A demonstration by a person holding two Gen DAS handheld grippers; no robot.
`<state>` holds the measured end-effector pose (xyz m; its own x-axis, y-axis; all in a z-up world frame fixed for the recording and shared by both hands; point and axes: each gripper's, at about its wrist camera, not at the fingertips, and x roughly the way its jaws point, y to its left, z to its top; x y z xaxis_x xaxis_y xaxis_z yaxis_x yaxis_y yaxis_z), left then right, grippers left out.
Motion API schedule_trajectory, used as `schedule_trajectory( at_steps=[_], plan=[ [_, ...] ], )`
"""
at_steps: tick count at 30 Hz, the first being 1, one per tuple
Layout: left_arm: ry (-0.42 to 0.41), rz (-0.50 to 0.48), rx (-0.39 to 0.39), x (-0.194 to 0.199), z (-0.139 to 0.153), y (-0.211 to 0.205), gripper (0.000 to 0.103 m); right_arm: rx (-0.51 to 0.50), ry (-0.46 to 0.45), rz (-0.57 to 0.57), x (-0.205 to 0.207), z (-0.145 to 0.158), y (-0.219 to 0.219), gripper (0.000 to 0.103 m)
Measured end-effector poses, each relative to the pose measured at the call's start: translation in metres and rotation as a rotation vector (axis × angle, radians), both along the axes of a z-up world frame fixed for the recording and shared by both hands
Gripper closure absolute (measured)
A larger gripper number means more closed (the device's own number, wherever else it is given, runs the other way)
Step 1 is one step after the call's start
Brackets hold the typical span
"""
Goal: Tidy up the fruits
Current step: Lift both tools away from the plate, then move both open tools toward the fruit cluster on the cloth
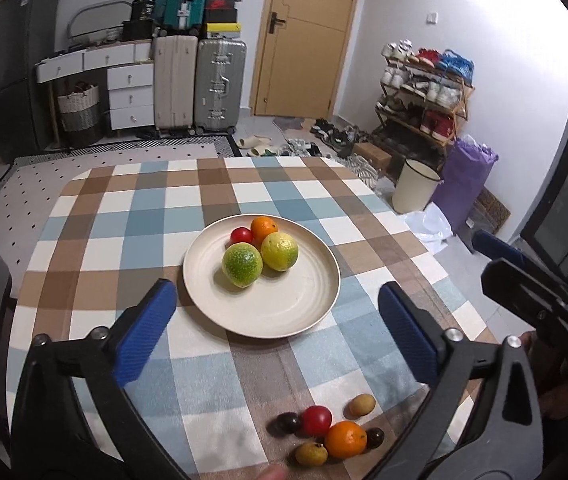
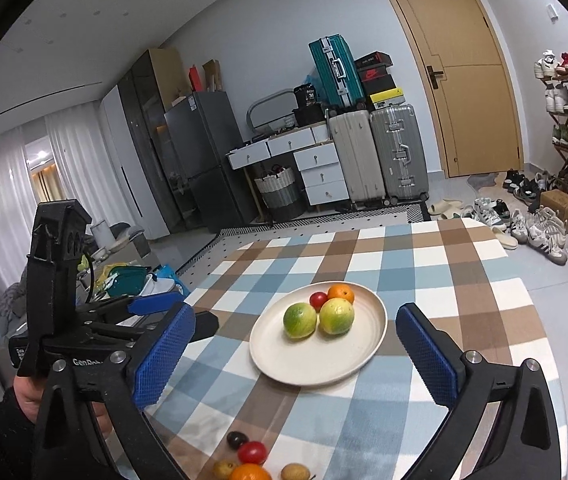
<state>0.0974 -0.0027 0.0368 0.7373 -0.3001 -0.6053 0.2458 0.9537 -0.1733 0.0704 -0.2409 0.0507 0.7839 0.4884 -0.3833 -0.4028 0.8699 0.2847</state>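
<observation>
**Left wrist view: both grippers empty, loose fruit waiting**

Left wrist view shows the checked tablecloth [image 1: 132, 208] filling mid-frame; the round cream plate [image 1: 284, 312] sits centre, holding two green-yellow citrus fruits [image 1: 242, 265], a small orange and a red tomato; the left gripper [image 1: 276, 320] and right gripper [image 2: 296, 352] stand wide apart, empty; at bottom right lie the loose small fruits [image 1: 346, 438]; they look light, round, prone to rolling, the tomato likely soft; grip gently across the middle.
</observation>
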Motion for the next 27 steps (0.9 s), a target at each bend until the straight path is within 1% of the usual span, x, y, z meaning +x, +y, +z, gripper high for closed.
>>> schedule_trajectory(
  at_steps=[5, 10, 16, 23, 27],
  plan=[
    [-0.007, 0.025, -0.008, -0.020, -0.003, 0.008, 0.002, -0.023, -0.009, -0.010, -0.020, -0.004, 0.003, 0.000],
    [-0.008, 0.050, -0.028, -0.032, -0.008, 0.016, 0.001, -0.082, -0.019, -0.009, -0.034, -0.008, 0.008, 0.000],
    [0.010, 0.088, -0.045, -0.047, -0.024, 0.027, 0.001, -0.099, -0.011, -0.012, -0.048, -0.016, 0.010, 0.000],
    [0.044, 0.095, -0.050, -0.060, -0.051, 0.035, 0.001, -0.116, 0.069, 0.011, -0.057, -0.044, 0.015, 0.000],
    [0.081, 0.099, -0.057, -0.064, -0.069, 0.036, 0.001, -0.116, 0.119, 0.030, -0.060, -0.060, 0.019, 0.000]
  ],
)
